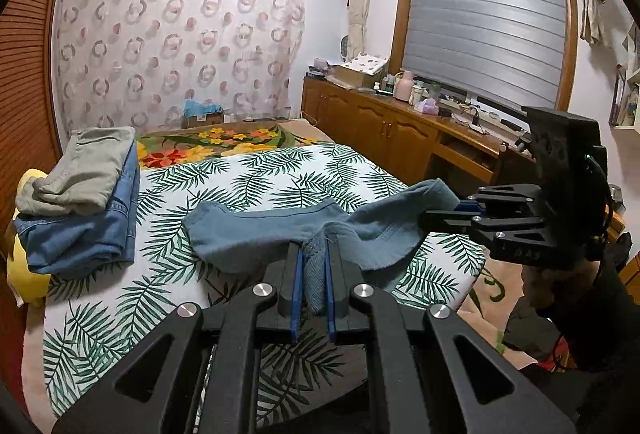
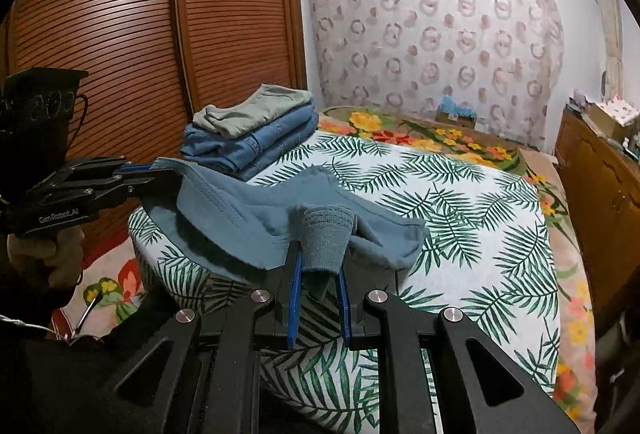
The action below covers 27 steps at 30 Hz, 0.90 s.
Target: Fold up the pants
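1. Left gripper (image 1: 313,254): jaws clamped on a bunched ribbed edge of the blue-grey pants (image 1: 256,234); cloth pinched between the blue pads. Same gripper seen from the right wrist view at (image 2: 154,173), gripping the hemmed edge at the left end of the garment.
2. Right gripper (image 2: 320,262): jaws closed on a ribbed cuff or waistband section, fabric wedged between the pads. Seen from the left wrist view at (image 1: 460,211), biting the right end of the cloth.
3. Pants location: near edge of the bed (image 2: 460,234), on the palm-leaf sheet, partly lifted. Near edge raised and held taut between both grippers; far portion still resting on the sheet.
4. Key relation: long axis of the held edge runs left to right, gripper to gripper, roughly along the near edge of the bed. Bulk of the garment lies forward of both, toward the bed's middle. Neither gripper clearly nearer; both at the cloth ends.
5. Judgement: fold in progress; next move likely calls for carrying both held ends forward together over the resting part, kept level to avoid a skewed crease.
6. Risk, as judged: bunched grip on each side may leave wrinkles on release.
7. Stack of folded clothes (image 1: 84,193) at the far left corner of the bed, well apart from the pants.
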### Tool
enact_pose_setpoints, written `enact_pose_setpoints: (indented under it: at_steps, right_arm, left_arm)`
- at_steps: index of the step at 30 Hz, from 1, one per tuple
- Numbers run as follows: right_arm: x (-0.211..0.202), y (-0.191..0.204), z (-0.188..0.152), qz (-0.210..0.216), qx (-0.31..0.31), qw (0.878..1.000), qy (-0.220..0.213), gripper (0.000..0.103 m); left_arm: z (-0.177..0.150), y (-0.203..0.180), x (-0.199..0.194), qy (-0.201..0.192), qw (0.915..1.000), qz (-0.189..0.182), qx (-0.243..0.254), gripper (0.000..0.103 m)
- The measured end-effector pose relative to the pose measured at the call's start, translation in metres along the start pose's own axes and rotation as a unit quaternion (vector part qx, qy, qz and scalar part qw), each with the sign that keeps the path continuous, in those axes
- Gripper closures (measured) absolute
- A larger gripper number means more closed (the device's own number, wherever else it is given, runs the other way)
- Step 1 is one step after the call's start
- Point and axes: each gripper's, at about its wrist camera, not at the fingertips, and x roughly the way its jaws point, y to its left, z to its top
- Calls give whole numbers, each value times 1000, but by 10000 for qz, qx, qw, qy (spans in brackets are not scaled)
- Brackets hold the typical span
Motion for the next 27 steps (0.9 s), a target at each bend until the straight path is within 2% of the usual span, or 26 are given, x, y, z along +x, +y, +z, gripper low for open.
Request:
enact_pose_setpoints:
  at_steps: [9,27]
  right_arm:
    - [21,-6,2,-63,42,9999,153,88]
    - [82,-19,28,-315,32,9991,266,87]
  left_arm:
    - [-5,17,22,136,9997,100,-180,93]
    - [13,47,63,122,9989,332,-315,93]
